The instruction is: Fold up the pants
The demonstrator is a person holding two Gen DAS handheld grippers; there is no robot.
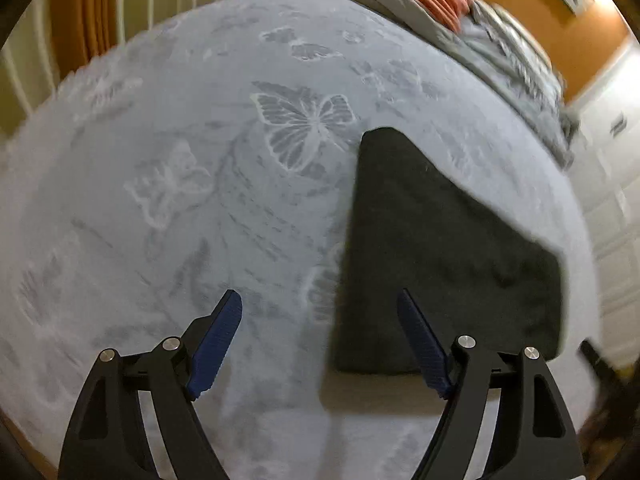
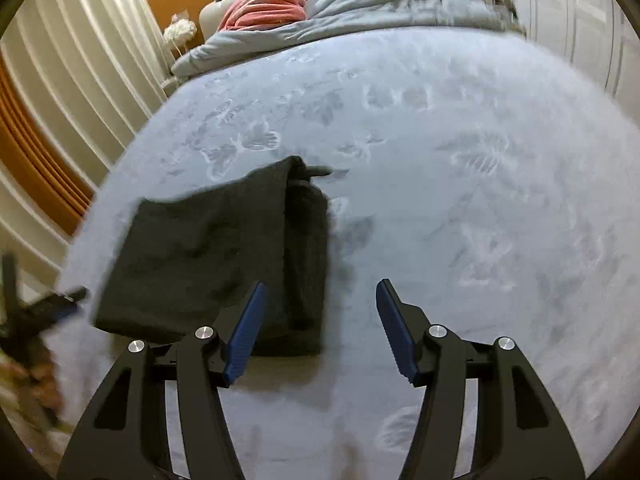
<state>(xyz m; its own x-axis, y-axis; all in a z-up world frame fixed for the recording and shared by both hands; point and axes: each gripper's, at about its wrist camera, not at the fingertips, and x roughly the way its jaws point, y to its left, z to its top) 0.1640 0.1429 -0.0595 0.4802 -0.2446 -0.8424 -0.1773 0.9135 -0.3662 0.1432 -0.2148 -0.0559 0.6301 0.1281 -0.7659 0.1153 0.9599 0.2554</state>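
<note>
Left wrist view shows us both grippers, left (image 1: 320,334) and right (image 2: 318,322), fingers released above the folded black pants (image 1: 440,248) on the bed (image 1: 200,200); we should only square edges gently.

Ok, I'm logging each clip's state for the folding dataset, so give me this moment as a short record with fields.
surface: bed with a pale grey butterfly-print cover
garment: dark pants, lying folded into a compact flat stack on the cover
left gripper: open, holding nothing, above the cover beside the pants' near edge
right gripper: open, holding nothing, near the pants' near corner
background: grey duvet and pink blanket bunched at the far end of the bed
sharpness: both views motion-blurred
</note>
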